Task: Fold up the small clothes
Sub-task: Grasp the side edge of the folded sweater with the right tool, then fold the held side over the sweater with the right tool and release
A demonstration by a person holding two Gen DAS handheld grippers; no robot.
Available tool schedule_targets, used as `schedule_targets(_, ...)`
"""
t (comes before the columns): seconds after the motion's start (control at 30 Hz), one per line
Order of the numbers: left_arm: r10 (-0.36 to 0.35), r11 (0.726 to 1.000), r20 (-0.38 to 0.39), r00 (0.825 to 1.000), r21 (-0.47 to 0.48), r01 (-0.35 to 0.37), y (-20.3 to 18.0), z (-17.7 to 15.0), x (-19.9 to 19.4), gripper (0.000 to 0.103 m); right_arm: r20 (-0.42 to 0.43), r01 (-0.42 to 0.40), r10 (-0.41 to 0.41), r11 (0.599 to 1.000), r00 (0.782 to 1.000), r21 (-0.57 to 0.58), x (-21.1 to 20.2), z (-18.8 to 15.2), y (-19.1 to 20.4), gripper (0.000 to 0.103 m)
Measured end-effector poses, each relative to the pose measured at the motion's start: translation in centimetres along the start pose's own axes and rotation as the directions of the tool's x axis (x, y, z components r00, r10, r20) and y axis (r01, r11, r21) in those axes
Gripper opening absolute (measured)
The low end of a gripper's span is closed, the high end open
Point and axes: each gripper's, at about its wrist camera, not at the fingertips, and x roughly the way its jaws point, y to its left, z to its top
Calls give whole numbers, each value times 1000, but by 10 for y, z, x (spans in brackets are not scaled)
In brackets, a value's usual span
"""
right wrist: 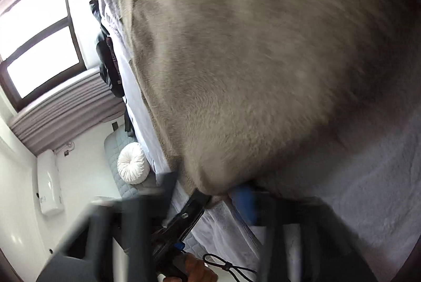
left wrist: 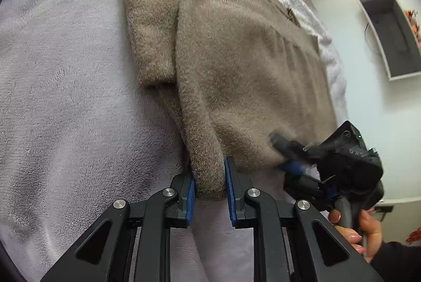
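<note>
Motion blur smears the right hand-held gripper (right wrist: 223, 200), so its grip on the sweater (right wrist: 263, 58) is unreadable.

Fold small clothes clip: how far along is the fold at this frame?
Done: one sleeve of the brown sweater already lies folded over the body, on the grey blanket.
In hand: the left gripper is clamped on the hem edge nearest it; the right gripper sits at the hem further along, though motion blur hides its grip.
Left: the body still lies full length, so the hem-to-collar fold is not yet made.
</note>
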Motion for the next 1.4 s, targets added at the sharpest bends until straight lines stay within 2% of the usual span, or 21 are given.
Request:
schedule_targets(0.1, -5, 998, 25, 1000, 59, 4, -7, -3, -16, 21, -16, 11, -13, 995, 1000, -101, -9, -3, 23, 8)
schedule_targets(0.13, 1, 998, 26, 1000, 71, -3, -7, -5, -18, 21, -24, 39, -43, 988, 999, -146, -12, -6, 30, 8)
schedule_targets(0.2, 40, 995, 16, 999, 86, -41, -2, -11, -16, 21, -25, 92, -98, 978, 995, -187, -12, -7, 33, 8)
schedule_targets(0.27, 111, 990, -18, 994, 87, -109, 8, -17, -4, 21, -31, 148, -157, 972, 987, -183, -2, -3, 27, 8)
schedule_targets(0.3, 124, 989, -31, 992, 82, -121, 12, -18, 0, 21, -34, 177, -186, 968, 982, -175, 3, -2, 21, 8)
schedule_targets(0.37, 143, 987, -44, 989, 75, -140, 17, -25, 1, 21, -45, 256, -268, 949, 962, -185, 12, 1, 10, 8)
schedule_targets(0.47, 175, 980, -7, 984, 94, -174, 9, -34, -14, 21, -81, 285, -306, 937, 949, -204, 10, -1, 17, 10)
schedule_targets(0.53, 188, 977, 23, 982, 101, -189, 2, -37, -24, 21, -110, 333, -371, 906, 922, -260, 5, -6, 24, 10)
schedule_targets(0.6, 166, 980, 62, 984, 96, -172, -4, -35, -39, 21, -117, 379, -438, 861, 891, -341, -1, -14, 35, 13)
schedule_targets(0.67, 130, 986, 99, 987, 87, -139, -9, -31, -52, 21, -80, 397, -468, 817, 880, -419, -13, -20, 53, 13)
schedule_targets(0.77, 78, 991, 139, 987, 97, -92, -24, -19, -58, 21, 21, 419, -473, 759, 881, -498, -26, -16, 83, 13)
schedule_targets(0.83, 75, 990, 126, 989, 112, -90, -32, -12, -46, 21, 73, 437, -477, 720, 876, -539, -29, -7, 97, 13)
schedule_targets(0.87, 97, 986, 113, 989, 122, -111, -36, -8, -34, 21, 83, 445, -484, 706, 871, -551, -25, -3, 102, 13)
schedule_targets(0.93, 174, 974, 76, 982, 134, -183, -33, 0, -6, 21, 111, 482, -524, 654, 844, -583, -12, 6, 109, 13)
schedule_targets(1.0, 221, 967, 42, 974, 118, -225, -32, 0, 16, 21, 138, 535, -586, 587, 799, -608, -2, 19, 108, 13)
schedule_targets(1.03, 217, 970, 40, 975, 107, -220, -27, 0, 19, 21, 133, 548, -606, 575, 784, -607, 2, 26, 102, 8)
schedule_targets(1.13, 190, 977, 46, 981, 89, -193, -18, -3, 13, 21, 131, 546, -605, 578, 785, -606, -16, 40, 87, 3)
schedule_targets(1.23, 204, 972, 33, 978, 112, -206, -17, -5, 13, 21, 175, 573, -612, 547, 771, -610, -52, 51, 79, 0)
schedule_targets(1.4, 251, 958, 20, 968, 135, -251, -28, -7, 11, 21, 199, 604, -623, 548, 756, -579, -91, 72, 66, 0)
